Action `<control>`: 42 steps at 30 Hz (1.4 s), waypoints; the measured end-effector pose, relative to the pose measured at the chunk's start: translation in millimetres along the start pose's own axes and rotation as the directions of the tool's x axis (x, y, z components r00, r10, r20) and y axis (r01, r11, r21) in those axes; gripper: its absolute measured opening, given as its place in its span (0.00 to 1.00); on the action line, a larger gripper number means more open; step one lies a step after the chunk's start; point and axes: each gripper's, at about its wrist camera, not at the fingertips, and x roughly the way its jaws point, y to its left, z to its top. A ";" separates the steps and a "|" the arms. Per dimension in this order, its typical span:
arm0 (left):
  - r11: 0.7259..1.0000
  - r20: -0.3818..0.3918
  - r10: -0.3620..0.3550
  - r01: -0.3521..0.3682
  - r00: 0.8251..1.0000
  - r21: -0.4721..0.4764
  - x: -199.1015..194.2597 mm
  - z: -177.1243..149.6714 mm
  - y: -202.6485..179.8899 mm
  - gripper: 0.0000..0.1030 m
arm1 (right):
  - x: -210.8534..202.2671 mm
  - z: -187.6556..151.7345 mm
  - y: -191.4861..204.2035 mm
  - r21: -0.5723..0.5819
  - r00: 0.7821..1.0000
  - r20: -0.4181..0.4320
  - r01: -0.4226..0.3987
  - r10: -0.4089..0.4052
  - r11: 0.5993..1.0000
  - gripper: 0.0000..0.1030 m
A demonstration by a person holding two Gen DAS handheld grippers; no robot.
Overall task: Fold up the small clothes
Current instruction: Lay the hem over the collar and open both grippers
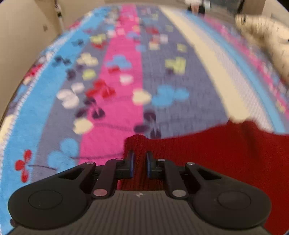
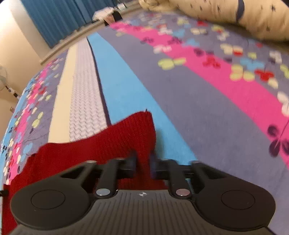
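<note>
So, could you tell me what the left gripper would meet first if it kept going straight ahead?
Beyond the red knit garment it holds, the left gripper would probably meet the flowered bedspread.

Left gripper (image 1: 139, 153) jaws pinched on corner of red knit garment (image 1: 225, 153), above floral striped bedspread (image 1: 126, 90); motion-blurred.

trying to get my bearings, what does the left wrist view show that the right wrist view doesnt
Only the left wrist view: the left gripper shut on a corner of the red knit garment.
Only the right wrist view: the right gripper shut on another corner, blue curtains, a fan.
Both: the garment, the striped floral bedspread, a cream pillow.
</note>
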 end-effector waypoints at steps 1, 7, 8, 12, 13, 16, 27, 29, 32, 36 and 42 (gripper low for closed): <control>0.999 0.045 -0.020 0.021 0.999 -0.031 -19.2 0.4 10.6 0.14 | -12.9 3.3 1.0 -0.004 0.999 0.029 -0.027 0.027 1.000 0.11; 0.997 -0.032 0.021 -0.024 0.999 -0.078 14.1 -2.7 43.9 0.14 | 8.9 11.0 0.6 -0.007 1.000 0.013 0.009 -0.009 1.000 0.11; 0.996 -0.064 0.034 -0.039 0.997 -0.080 28.5 -5.8 40.8 0.14 | 26.9 7.8 -1.0 -0.005 0.999 -0.029 0.038 -0.038 0.999 0.11; 0.994 -0.038 0.093 -0.096 0.995 -0.059 43.7 -15.5 29.2 0.27 | 47.3 -0.1 1.5 -0.008 0.998 -0.022 0.060 -0.060 0.998 0.19; 0.993 -0.032 0.097 -0.098 0.995 -0.063 40.4 -15.8 32.4 0.34 | 45.5 0.9 -1.4 0.002 0.998 -0.027 0.056 -0.056 0.998 0.22; 0.988 -0.006 0.129 -0.129 0.992 -0.082 19.5 -21.0 47.1 0.82 | 28.7 3.5 -16.7 0.028 0.997 -0.015 0.071 -0.070 0.997 0.57; 0.990 -0.126 -0.073 0.057 0.989 -0.127 -69.9 -139.3 44.1 0.86 | -89.1 -85.1 -34.1 0.090 1.000 -0.020 -0.008 0.010 0.996 0.62; 0.996 -0.120 -0.004 -0.006 0.993 -0.084 -69.6 -153.7 36.4 0.86 | -104.9 -107.0 -23.0 0.021 1.000 0.028 0.006 -0.006 1.000 0.62; 0.993 -0.149 0.078 -0.089 0.986 -0.071 -55.6 -168.4 39.1 0.92 | -92.6 -129.9 -16.6 -0.115 0.991 0.002 0.134 -0.135 0.984 0.62; 0.989 -0.155 0.105 -0.120 0.982 -0.091 -77.9 -164.3 42.9 0.94 | -84.5 -130.3 -35.6 -0.024 0.980 -0.088 0.178 -0.179 0.984 0.66; 0.982 -0.107 0.189 -0.189 0.976 0.007 -164.8 -180.8 24.1 1.00 | -183.6 -128.4 -5.4 -0.056 0.993 0.019 0.118 -0.117 0.991 0.80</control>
